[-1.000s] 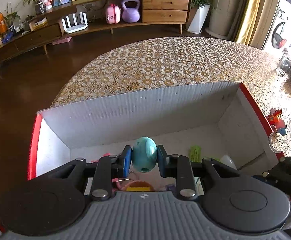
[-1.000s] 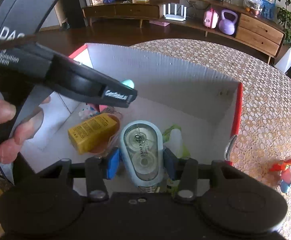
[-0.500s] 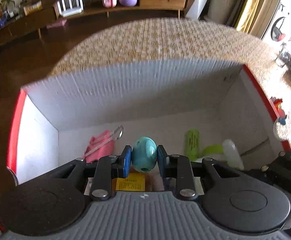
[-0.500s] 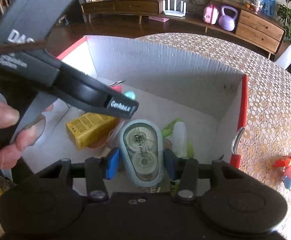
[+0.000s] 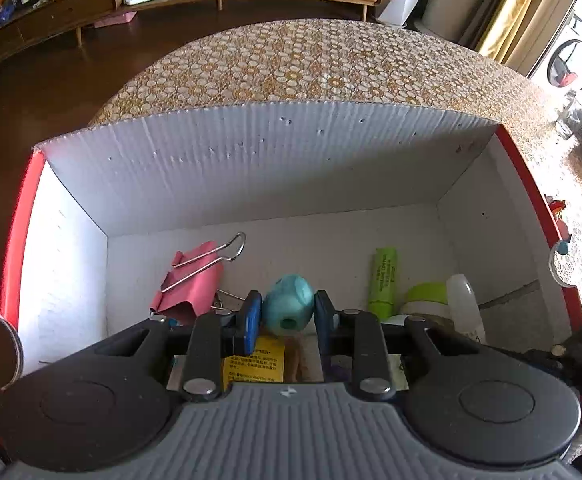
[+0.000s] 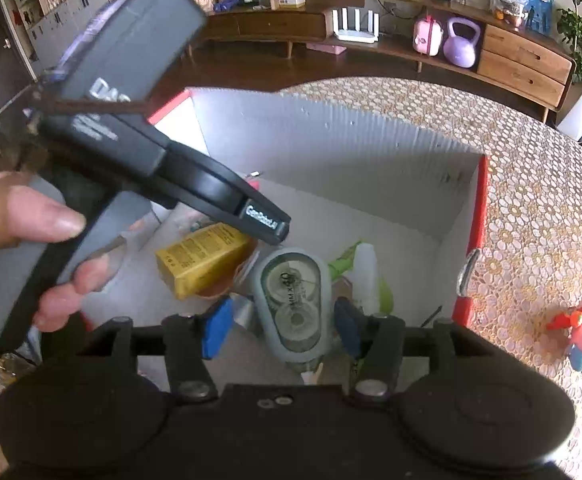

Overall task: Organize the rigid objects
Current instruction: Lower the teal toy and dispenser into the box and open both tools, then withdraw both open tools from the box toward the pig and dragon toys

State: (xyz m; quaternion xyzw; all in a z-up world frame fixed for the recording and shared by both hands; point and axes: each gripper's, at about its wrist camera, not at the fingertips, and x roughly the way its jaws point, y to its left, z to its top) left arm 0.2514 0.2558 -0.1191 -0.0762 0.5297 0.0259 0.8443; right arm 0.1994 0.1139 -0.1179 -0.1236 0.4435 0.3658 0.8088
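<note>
Correction-tape dispenser [image 6: 291, 304] sits between the right claw [image 6: 281, 330] pads, and those jaws have just been opening: there is daylight on both sides of it now, so the right claw is spread and no longer pinching. The dispenser looks to be dropping or resting low among the clutter in the white cardboard box [image 5: 275, 160], close to a yellow carton [image 6: 203, 258] and a white bottle [image 6: 365, 276].

Over on the other side, the left claw [image 5: 287, 316] is pressed tight on a teal egg-shaped toy [image 5: 289, 306], held above the box floor. Below and around it lie a pink binder clip [image 5: 193, 280], a green highlighter [image 5: 383, 278] and a green-lidded jar [image 5: 427, 294]. The person's hand [image 6: 27, 240] grips the left tool's handle, seen from the right wrist view.

My read: this is the release step for both items. To do it well, the right claw wants to widen fully and lift straight back along its own line, so a pad does not snag the dispenser and drag it out. The egg is round and will likely roll, so it is better set down low in the bare patch of floor between the clip and the highlighter than let fall from height. One red-and-blue figurine [image 6: 577, 334] waits outside the box on the patterned tabletop [image 6: 539, 200], probably next in the queue.
</note>
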